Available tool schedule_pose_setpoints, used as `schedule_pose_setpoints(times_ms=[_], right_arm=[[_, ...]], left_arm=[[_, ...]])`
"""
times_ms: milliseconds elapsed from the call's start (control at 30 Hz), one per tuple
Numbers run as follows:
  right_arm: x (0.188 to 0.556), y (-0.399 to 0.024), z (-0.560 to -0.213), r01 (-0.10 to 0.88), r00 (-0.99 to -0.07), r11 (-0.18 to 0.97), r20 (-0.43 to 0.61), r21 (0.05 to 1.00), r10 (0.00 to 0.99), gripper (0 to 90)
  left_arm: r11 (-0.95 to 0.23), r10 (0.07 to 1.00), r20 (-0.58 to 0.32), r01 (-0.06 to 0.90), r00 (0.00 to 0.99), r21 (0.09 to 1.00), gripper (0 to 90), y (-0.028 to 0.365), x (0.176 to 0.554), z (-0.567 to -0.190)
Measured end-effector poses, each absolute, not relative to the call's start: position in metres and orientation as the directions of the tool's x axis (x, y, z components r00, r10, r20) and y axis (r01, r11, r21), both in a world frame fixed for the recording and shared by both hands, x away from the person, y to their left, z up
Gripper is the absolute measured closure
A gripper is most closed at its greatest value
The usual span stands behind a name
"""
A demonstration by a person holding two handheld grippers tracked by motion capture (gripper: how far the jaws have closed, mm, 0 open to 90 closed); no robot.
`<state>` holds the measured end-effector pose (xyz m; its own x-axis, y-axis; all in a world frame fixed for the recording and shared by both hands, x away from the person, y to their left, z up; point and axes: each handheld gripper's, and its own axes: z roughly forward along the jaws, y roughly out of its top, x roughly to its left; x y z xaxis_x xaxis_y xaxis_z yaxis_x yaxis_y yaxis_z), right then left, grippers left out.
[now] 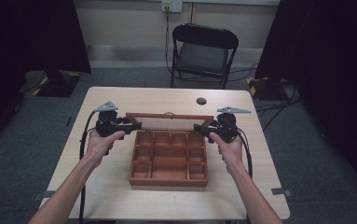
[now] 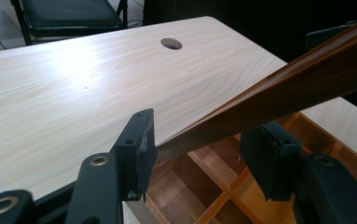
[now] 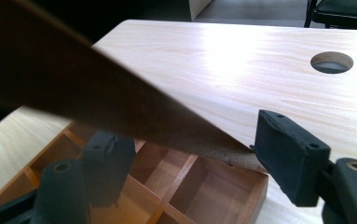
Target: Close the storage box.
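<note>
One wooden box (image 1: 168,161) sits on the desk (image 1: 115,100), about midway between its left and right edges and toward the near side. Its hinged lid (image 1: 169,122) stands raised at the far edge of the box, a wooden frame around a clear pane. Inside, dividers cut the box into small square cells: four run along the far row, more run down each side, and one larger cell lies in the middle; the exact total is hard to count from the high view.

Two claws are at work, one at each upper corner of the lid. The left claw (image 1: 134,126) straddles the left end of the lid frame: one pad touches the wood, the other stands a little apart from it, so the jaws are narrowly parted and not clamped. The right claw (image 1: 198,129) straddles the right end of the frame; its far pad meets the edge of the wood, but whether the near pad presses on it I cannot tell.

One round cable hole (image 1: 201,101) lies in the desk beyond the lid. One black folding chair (image 1: 203,53) stands past the far edge.
</note>
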<state>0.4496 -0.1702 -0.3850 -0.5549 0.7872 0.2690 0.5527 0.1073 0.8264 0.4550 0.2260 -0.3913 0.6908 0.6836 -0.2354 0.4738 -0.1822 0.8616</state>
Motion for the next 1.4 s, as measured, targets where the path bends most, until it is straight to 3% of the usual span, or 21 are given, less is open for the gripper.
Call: schedule_pose_setpoints(times_ms=[133,500,967,1033,1400], right_arm=[[0.446,-0.172,-0.384,0.555,-0.555,0.107,0.271,0.825,0.786,27.0],[0.447,-0.180,-0.393,0.580,-0.525,0.110,0.267,0.807,0.808,26.3],[0.449,-0.195,-0.402,0.631,-0.466,0.091,0.284,0.770,0.838,32.3],[0.448,-0.199,-0.402,0.637,-0.458,0.092,0.280,0.765,0.844,34.6],[0.445,-0.217,-0.396,0.613,-0.416,0.058,0.259,0.788,0.872,37.9]], left_arm=[[-0.177,0.690,-0.217,0.453,0.690,0.874,38.3,0.229,0.448,-0.386],[-0.180,0.688,-0.212,0.447,0.694,0.877,37.5,0.220,0.446,-0.388],[-0.157,0.694,-0.230,0.455,0.682,0.877,33.8,0.221,0.451,-0.388],[-0.150,0.700,-0.242,0.469,0.672,0.870,29.6,0.221,0.450,-0.389],[-0.164,0.710,-0.228,0.471,0.666,0.867,24.8,0.222,0.448,-0.389]])
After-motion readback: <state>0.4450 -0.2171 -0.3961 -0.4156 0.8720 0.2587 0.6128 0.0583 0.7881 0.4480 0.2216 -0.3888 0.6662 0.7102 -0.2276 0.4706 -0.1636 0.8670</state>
